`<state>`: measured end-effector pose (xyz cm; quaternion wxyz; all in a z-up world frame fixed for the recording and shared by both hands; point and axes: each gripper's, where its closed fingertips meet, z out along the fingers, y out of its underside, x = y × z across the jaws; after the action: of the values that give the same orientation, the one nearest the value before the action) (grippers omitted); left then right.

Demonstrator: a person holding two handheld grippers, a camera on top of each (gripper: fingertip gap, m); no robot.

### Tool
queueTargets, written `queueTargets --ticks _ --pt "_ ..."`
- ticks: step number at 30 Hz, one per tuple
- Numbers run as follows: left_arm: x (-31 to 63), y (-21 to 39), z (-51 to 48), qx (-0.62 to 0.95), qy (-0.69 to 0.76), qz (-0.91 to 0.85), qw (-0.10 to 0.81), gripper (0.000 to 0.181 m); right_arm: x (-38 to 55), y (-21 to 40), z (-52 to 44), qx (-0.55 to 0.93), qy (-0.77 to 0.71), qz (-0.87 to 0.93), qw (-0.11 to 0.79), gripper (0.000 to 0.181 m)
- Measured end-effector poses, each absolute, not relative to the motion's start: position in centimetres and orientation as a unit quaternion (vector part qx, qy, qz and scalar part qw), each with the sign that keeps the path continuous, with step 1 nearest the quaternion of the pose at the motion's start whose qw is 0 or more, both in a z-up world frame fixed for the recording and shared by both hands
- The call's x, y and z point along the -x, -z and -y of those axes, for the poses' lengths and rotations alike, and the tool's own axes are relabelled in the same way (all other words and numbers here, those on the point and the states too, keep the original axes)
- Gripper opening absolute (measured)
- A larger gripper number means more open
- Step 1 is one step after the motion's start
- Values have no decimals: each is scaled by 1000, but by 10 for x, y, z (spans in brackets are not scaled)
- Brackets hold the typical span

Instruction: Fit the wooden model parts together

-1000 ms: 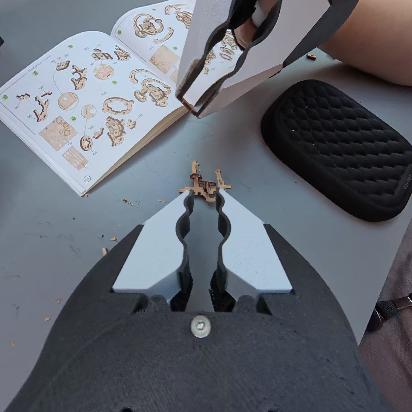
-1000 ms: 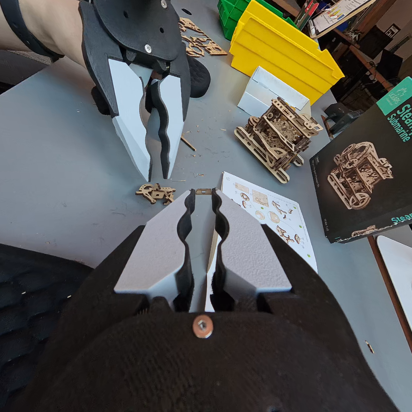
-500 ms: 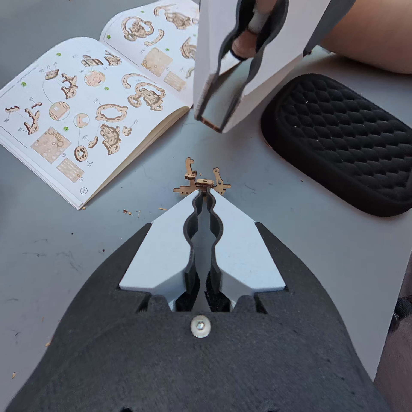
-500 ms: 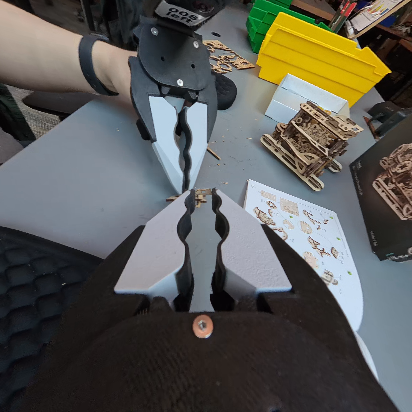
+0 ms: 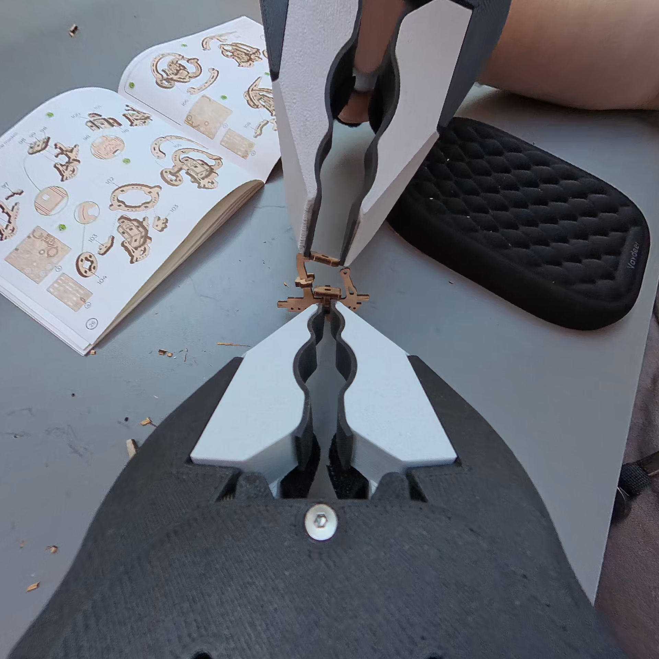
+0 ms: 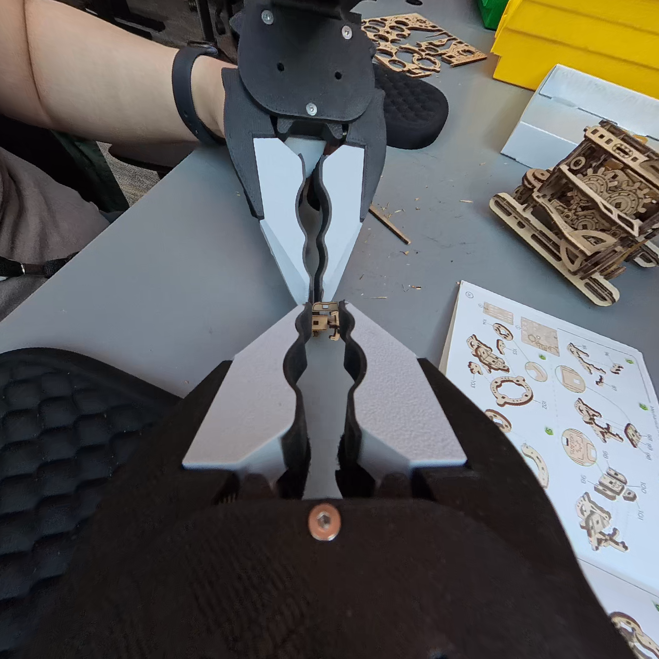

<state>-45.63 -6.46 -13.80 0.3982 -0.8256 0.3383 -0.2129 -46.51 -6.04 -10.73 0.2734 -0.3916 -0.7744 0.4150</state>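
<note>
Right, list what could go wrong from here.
1. The left gripper pinches the sub-assembly only at its tip; pushing may twist it out.
2. The right gripper holds the small part by its ends, so it could pop free or snap.
3. The thin uprights beside the joint look fragile and might break if the part arrives misaligned.

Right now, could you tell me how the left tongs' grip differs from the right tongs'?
The left tongs are nearly closed, pinching a tab of the branching light-wood sub-assembly; the right tongs stand wider, spanning a short flat wooden bar. The left tongs hold several joined parts, the right tongs one piece. Both grip at the tips.
</note>
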Motion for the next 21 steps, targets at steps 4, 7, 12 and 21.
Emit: queueTargets --ticks 4,7,12,21 --pt "454 145 68 834 217 -343 374 0 464 112 63 389 -415 779 263 13" --pt "454 147 68 836 219 -339 373 6 463 115 67 387 -419 782 251 13" --pt "454 147 70 834 220 -338 376 4 461 123 72 382 -412 794 234 13" --pt "452 146 69 828 222 -350 378 0 461 130 72 393 -406 796 218 13"
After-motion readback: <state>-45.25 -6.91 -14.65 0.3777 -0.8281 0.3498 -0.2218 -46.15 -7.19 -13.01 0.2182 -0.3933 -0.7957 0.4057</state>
